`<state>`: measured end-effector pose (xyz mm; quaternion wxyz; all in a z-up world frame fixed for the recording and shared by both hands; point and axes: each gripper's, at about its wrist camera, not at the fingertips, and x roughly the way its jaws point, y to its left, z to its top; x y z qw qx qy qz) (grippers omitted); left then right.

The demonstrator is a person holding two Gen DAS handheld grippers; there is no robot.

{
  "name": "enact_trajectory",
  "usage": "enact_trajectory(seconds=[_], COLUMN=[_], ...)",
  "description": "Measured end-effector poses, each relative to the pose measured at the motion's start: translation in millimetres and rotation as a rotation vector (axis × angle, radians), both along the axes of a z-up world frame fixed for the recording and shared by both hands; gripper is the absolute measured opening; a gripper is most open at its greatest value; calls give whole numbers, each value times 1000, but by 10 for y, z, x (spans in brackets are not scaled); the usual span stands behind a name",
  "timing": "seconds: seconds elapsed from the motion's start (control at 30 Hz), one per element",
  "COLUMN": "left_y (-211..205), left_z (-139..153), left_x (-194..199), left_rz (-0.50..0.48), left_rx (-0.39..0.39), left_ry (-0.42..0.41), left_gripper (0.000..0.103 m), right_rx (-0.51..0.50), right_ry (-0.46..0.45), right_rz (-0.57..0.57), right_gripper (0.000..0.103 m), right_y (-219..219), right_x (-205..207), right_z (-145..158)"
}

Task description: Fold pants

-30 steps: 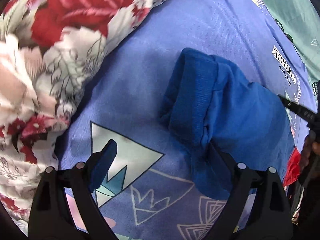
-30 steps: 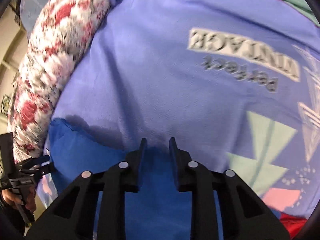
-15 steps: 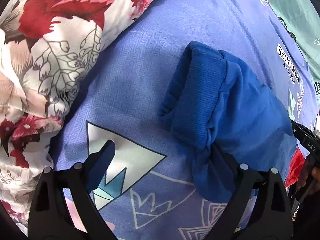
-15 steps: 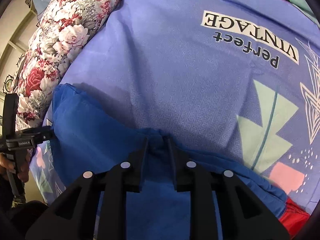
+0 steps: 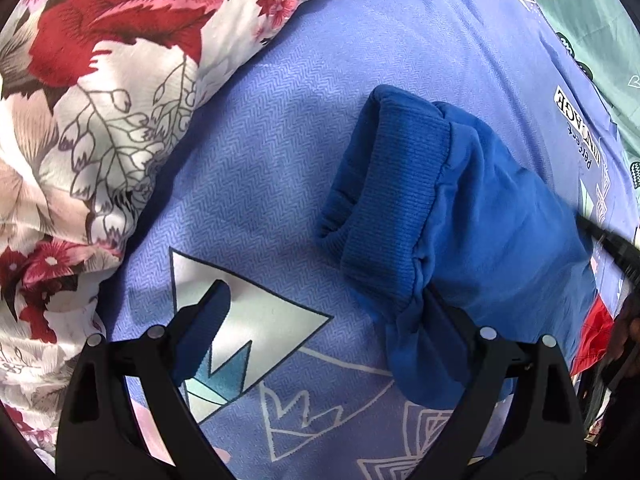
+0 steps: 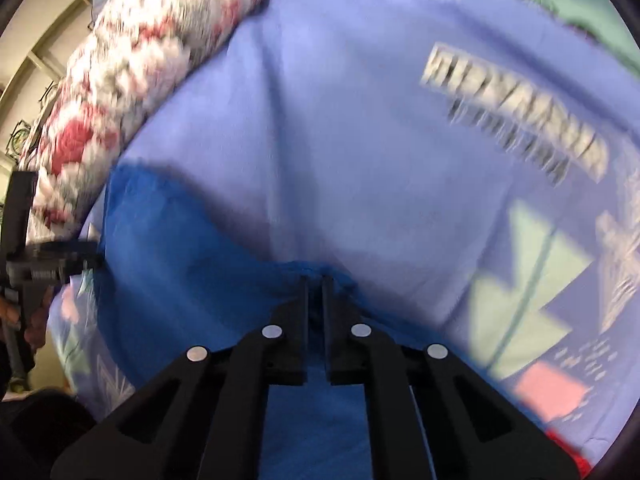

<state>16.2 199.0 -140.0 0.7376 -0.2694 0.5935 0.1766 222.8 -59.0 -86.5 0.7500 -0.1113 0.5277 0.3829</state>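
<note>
While right gripper (image 6: pixel 315 280) has just clenched on thin pants (image 5: pixel 500 216) edge, fabric may slip on lift; left gripper (image 5: pixel 328 300) jaws spread wide, 1 finger under cloth, ungripped, so cuff (image 5: pixel 392 184) side could sag.

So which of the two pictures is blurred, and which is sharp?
Right wrist view: smeared by motion, the print on the sheet unreadable, only the fingers crisp. Left wrist view: sharp, the cuff ribbing clear; edges bend from the fisheye.
</note>
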Motion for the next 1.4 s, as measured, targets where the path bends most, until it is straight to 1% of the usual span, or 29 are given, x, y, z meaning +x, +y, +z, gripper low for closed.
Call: enact_trajectory(seconds=[0.03,0.1,0.2,0.23,0.3,0.37,0.4,0.43,0.5,0.6,0.67,0.7,0.77,0.8,0.83,0.87,0.9,0.93,0.97,1.0,1.07,1.1,1.17,1.23,1.27,1.3,1.33,1.37,1.4], left_y=[-1,3,-12,-14,-33,-28,-23,-18,-24,-34,-8,10,36,47,47,30,3,-19,-50,-77,-120,-139,-165,-128,-187,-185,-190,-171,-157], left_z=[-2,-5,17,27,62,103,125,160,246,308,251,213,104,67,65,107,155,215,275,356,464,518,535,469,435,368,307,251,218], left_x=[10,36,108,130,172,195,201,199,210,279,354,388,460,481,502,520,547,557,571,560,571,577,576,540,563,571,550,582,583], left_rz=[2,4,-2,-1,-4,0,2,7,11,-1,4,10,16,15,23,30,25,12,-7,-33,-59,-72,-87,-103,-105,-102,-96,-91,-81], left_rx=[-1,0,15,21,25,23,23,24,25,56,78,75,67,70,71,76,83,95,109,120,128,129,115,103,112,124,130,134,136], left_ry=[-1,-1,2,3,5,0,-1,-6,-32,-47,-22,-15,10,23,29,25,16,0,-14,-30,-63,-78,-82,-72,-49,-20,-7,7,21], left_gripper=[95,95,95,95,95,95,95,95,94,94,94,95,95,95,95,95,94,93,93,94,94,94,94,94,94,94,95,96,97], right_rx=[11,-13,-87,-69,-40,-35,-22,8,55,66,21,-1,13,10,-15,-19,13,77,110,120,151,159,155,134,98,65,6,-12,11], right_ry=[-8,-21,-62,-82,-57,-76,-83,-54,23,63,52,44,40,38,-2,-26,-27,4,20,22,50,60,89,113,104,84,25,3,31], right_rz=[-18,-15,7,7,-18,-90,-133,-170,-186,-119,-89,-88,-114,-145,-217,-257,-287,-315,-344,-365,-419,-445,-525,-610,-655,-693,-768,-826,-906], right_gripper=[5,5,5,5,5,27,34,34,33,33,33,33,26,24,28,32,33,34,35,36,39,40,42,44,50,55,70,73,73], right_y=[-4,65,198,190,133,6,-79,-178,-320,-270,-197,-179,-247,-279,-397,-493,-615,-832,-1041,-1200,-1719,-1893,-2354,-2766,-2949,-3035,-3291,-3462,-3684], right_x=[41,87,72,59,99,126,129,134,123,-38,-121,-131,-98,-87,-72,-56,-71,-86,-119,-152,-312,-370,-530,-644,-670,-689,-694,-691,-692], right_z=[28,-33,-292,-322,-296,-202,-148,-112,-117,-172,-287,-336,-371,-350,-265,-204,-130,-36,35,77,148,158,127,45,9,-7,-30,-56,-104])
